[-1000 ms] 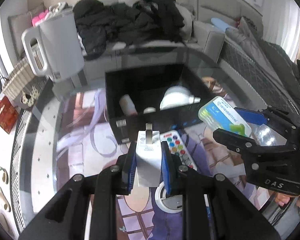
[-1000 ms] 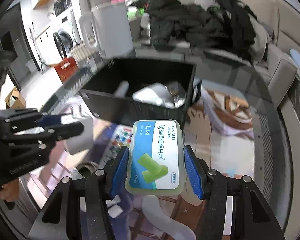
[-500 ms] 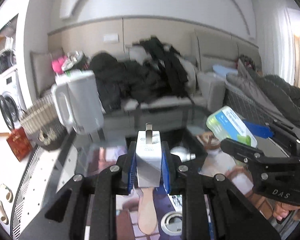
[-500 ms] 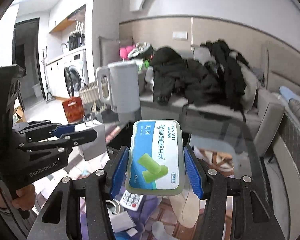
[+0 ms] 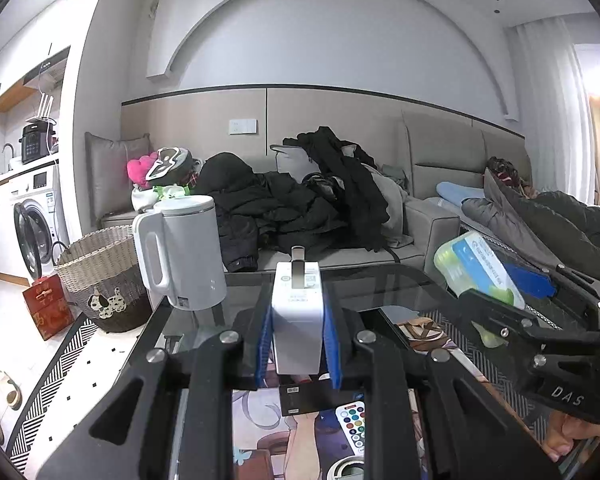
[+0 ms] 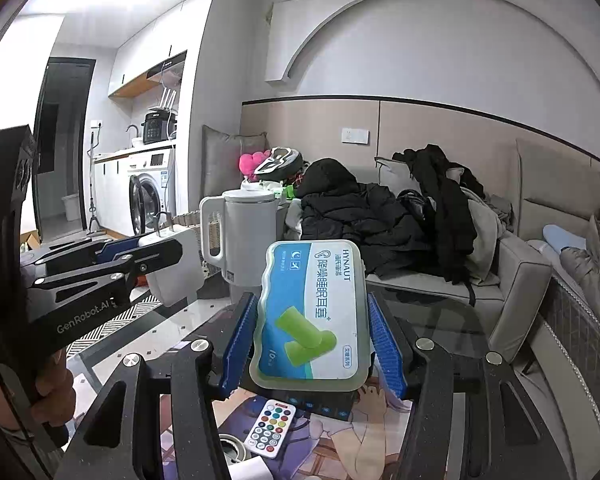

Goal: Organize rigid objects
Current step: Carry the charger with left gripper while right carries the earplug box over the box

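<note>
My left gripper (image 5: 298,338) is shut on a white power adapter (image 5: 297,312) with a metal prong on top, held level above the glass table (image 5: 384,284). My right gripper (image 6: 312,334) is shut on a blue-and-white earplug box (image 6: 312,314) with green plugs printed on it. The earplug box also shows at the right of the left wrist view (image 5: 480,268), and the adapter at the left of the right wrist view (image 6: 172,268). A small part of the black storage box (image 5: 304,398) shows below the left gripper; its inside is hidden.
A white kettle (image 5: 180,252) stands at the table's far left corner. A remote with coloured buttons (image 6: 270,428) and a tape roll (image 6: 232,450) lie on the table. A sofa piled with dark clothes (image 5: 300,204) is behind. A wicker basket (image 5: 100,276) sits on the floor.
Both grippers have tilted up from looking down into the black box to looking level at the sofa and wall. Each still holds its object.
</note>
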`<state>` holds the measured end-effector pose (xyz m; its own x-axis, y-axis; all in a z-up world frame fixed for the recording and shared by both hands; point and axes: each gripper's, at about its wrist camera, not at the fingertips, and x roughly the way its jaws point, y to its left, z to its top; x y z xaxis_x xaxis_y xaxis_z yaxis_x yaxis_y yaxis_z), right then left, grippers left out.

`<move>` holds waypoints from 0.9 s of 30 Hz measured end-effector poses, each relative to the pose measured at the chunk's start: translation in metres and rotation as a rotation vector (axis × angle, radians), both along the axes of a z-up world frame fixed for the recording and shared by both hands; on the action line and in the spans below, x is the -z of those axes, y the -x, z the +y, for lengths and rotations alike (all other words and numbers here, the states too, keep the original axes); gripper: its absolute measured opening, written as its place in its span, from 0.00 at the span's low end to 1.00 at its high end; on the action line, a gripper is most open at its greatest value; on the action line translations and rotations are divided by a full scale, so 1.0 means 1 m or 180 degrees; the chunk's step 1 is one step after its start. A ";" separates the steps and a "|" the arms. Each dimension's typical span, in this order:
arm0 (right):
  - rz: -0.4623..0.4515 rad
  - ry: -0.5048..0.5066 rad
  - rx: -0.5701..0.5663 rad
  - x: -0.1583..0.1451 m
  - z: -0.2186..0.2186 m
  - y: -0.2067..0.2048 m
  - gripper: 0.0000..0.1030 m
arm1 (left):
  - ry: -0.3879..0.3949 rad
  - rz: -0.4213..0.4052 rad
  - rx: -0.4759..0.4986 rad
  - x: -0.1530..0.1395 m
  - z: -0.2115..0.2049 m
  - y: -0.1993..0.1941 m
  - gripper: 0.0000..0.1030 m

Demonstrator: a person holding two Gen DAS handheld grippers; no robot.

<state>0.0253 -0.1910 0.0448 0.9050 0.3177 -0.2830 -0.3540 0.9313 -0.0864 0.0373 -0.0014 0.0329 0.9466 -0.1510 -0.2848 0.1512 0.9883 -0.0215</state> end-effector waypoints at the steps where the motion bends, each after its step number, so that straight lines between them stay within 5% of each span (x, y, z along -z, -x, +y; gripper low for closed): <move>1: 0.0014 -0.0016 0.0005 -0.001 -0.001 -0.001 0.54 | 0.0008 0.0011 -0.0005 0.000 0.000 -0.001 0.20; 14: -0.0168 0.0022 0.0044 -0.010 0.007 -0.022 0.54 | 0.0001 -0.0017 -0.0045 0.000 -0.010 -0.027 0.20; 27: -0.0022 0.0000 0.0164 -0.005 0.013 -0.078 0.54 | 0.0079 -0.0001 -0.0079 0.003 -0.011 -0.073 0.20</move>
<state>0.1034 -0.1783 0.0494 0.9220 0.2707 -0.2767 -0.3050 0.9482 -0.0887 0.1100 -0.0123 0.0303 0.9502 -0.1345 -0.2810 0.1267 0.9909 -0.0459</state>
